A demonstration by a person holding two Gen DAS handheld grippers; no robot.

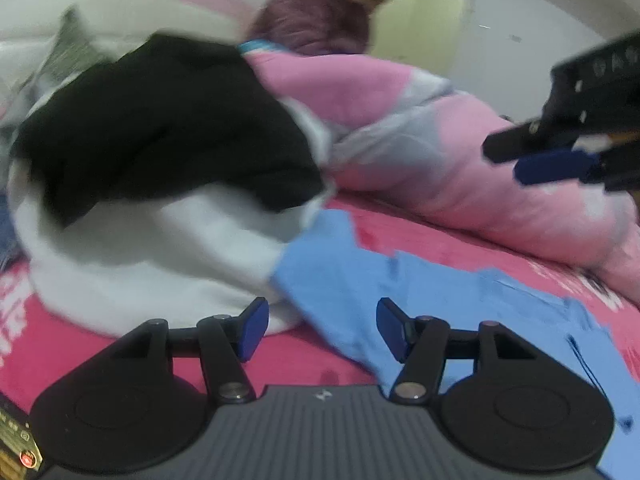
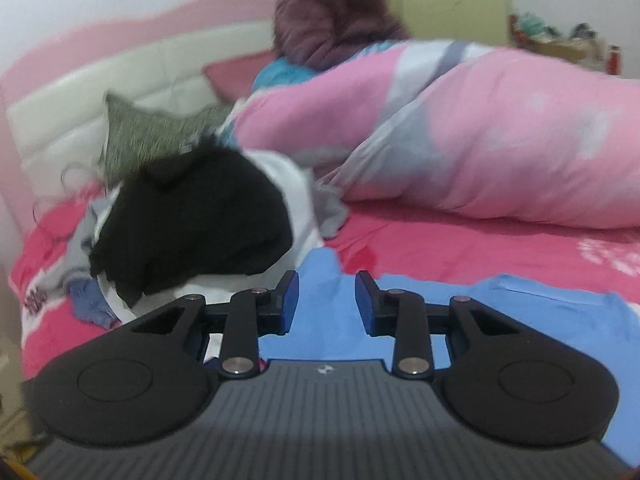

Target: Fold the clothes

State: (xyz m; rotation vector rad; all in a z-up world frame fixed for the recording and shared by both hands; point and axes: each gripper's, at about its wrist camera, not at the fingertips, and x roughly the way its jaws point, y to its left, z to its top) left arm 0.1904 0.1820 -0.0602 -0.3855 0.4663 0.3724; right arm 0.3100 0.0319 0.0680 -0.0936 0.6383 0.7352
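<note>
A light blue shirt (image 1: 400, 300) lies spread flat on the red bed sheet (image 1: 460, 248); the right wrist view shows it too (image 2: 520, 320). My left gripper (image 1: 323, 326) hovers over the shirt's left edge, open, with nothing between its blue pads. My right gripper (image 2: 327, 300) is above the same shirt, its pads apart and holding nothing. In the left wrist view, the right gripper (image 1: 516, 158) shows at the right edge, above the bed. A pile with a black garment (image 1: 160, 128) on a white one (image 1: 140, 264) sits left of the shirt.
A bulky pink and grey quilt (image 2: 500, 140) is heaped behind the shirt. A person in a purple padded jacket (image 2: 332, 20) sits at the far side of the bed. A grey pillow (image 2: 140, 136) leans on the white headboard (image 2: 80, 112).
</note>
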